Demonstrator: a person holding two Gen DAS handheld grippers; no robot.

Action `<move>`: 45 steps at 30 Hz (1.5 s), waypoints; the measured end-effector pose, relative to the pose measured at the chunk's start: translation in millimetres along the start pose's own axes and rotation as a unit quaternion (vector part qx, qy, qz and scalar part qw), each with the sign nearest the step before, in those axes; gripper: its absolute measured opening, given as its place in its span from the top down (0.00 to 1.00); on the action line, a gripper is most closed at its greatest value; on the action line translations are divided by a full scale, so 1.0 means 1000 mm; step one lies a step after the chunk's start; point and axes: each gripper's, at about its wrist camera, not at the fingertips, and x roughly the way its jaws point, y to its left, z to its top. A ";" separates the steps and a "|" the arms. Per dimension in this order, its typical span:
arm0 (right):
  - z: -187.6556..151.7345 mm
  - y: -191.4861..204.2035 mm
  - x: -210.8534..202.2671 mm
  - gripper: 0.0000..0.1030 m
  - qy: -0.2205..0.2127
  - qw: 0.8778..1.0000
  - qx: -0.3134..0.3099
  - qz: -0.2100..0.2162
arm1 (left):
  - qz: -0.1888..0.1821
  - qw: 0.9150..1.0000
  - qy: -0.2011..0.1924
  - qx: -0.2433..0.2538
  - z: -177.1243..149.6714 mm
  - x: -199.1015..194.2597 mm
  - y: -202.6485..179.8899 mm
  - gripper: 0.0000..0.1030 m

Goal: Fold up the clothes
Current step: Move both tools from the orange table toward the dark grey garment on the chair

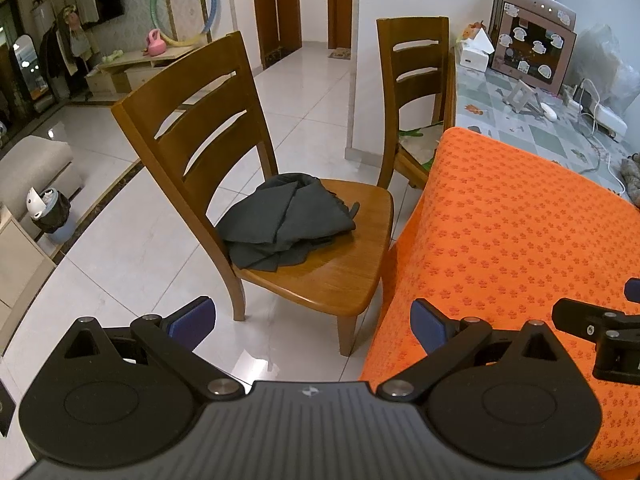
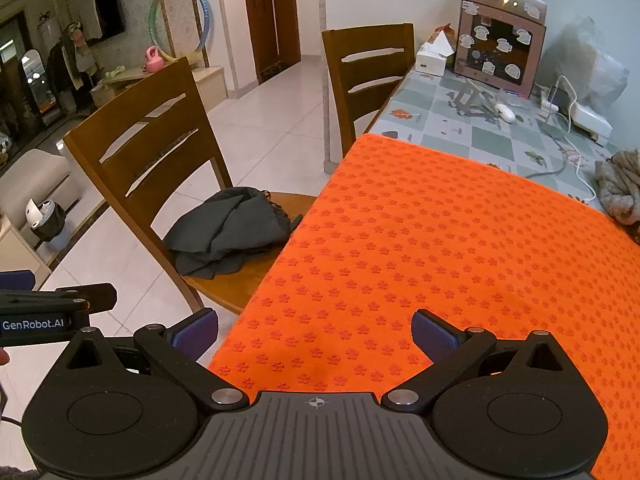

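A crumpled dark grey garment lies on the seat of the near wooden chair; it also shows in the right wrist view. An orange mat with a flower pattern covers the near end of the table; it also shows in the left wrist view. My left gripper is open and empty, held in front of the chair, well short of the garment. My right gripper is open and empty above the mat's near edge. Part of the right gripper shows at the left view's right edge.
A second wooden chair stands at the table's left side further back. The far table holds a tissue box, a sticker-covered box, cables, a white mouse and a brown fuzzy bundle. A bin stands on the tiled floor.
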 end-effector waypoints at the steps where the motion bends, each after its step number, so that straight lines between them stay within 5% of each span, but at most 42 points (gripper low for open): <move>1: 0.000 0.000 0.001 0.01 0.000 1.000 0.001 -0.001 | 0.000 1.000 0.000 0.000 0.001 0.000 0.000 0.00; 45: 0.002 0.009 0.008 0.01 -0.003 1.000 0.021 -0.013 | 0.002 1.000 0.003 0.000 -0.003 0.006 0.007 0.00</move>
